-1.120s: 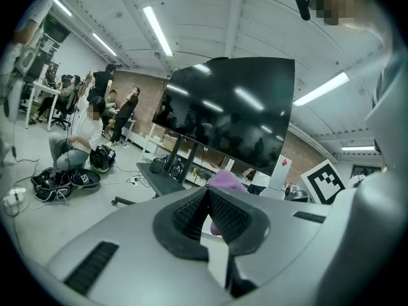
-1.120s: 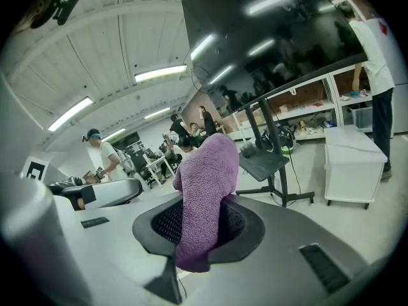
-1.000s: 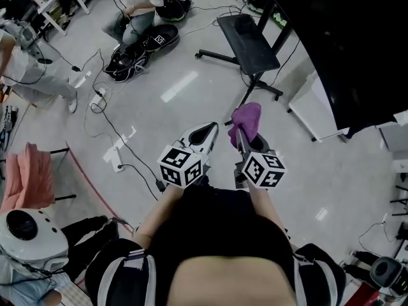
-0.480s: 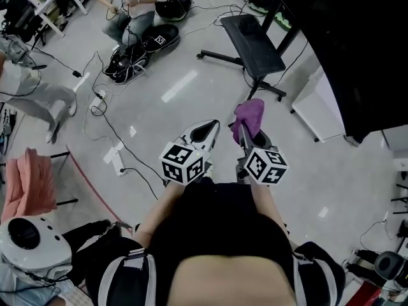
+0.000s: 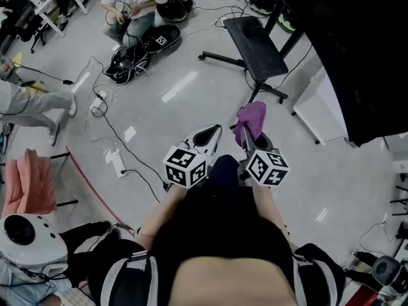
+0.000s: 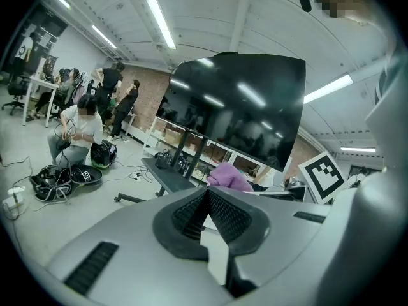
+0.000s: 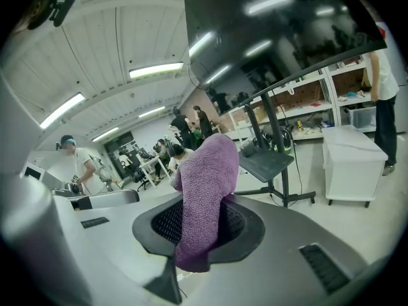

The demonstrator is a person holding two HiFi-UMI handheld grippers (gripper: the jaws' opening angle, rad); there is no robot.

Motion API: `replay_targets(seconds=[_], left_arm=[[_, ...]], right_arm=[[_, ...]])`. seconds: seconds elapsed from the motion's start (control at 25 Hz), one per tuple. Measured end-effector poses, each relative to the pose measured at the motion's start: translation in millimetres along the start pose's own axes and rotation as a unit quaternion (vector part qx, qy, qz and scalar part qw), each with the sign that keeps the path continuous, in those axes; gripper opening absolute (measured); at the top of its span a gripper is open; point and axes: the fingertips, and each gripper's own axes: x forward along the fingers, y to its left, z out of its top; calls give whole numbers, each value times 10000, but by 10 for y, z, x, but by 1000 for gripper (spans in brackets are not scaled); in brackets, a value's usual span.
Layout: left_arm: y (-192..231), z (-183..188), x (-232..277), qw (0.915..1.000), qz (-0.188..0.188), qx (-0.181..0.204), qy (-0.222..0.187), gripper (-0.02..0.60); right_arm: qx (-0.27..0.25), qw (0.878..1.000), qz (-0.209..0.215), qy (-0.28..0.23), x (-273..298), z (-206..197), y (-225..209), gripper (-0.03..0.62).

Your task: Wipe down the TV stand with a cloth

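Pinching the purple cloth (image 7: 203, 190) near its middle, your right tool (image 7: 199, 228) is clamped on it, and the loose end flops up past the tips. It looks soft and light, so it should drape and bunch; that mid-cloth hold leaves a free end to wipe with. Your left tool (image 6: 207, 199) is closed on nothing. The TV stand (image 5: 254, 42) sits ahead across bare floor (image 5: 191, 107), well apart from both tools. Steer around its shelf edge and splayed legs, which seem wheeled.
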Motion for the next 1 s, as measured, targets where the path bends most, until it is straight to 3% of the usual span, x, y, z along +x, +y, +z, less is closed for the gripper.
replay_targets(seconds=[0.52,1.0], left_arm=[[315,40,76,9993,347,-90,-61,5],[705,353,752,9997,236,-88,39,5]], right_arm=[[-124,9995,256,152,418,40,25,89],[9,9995,126,299,1057,384,-367,89]])
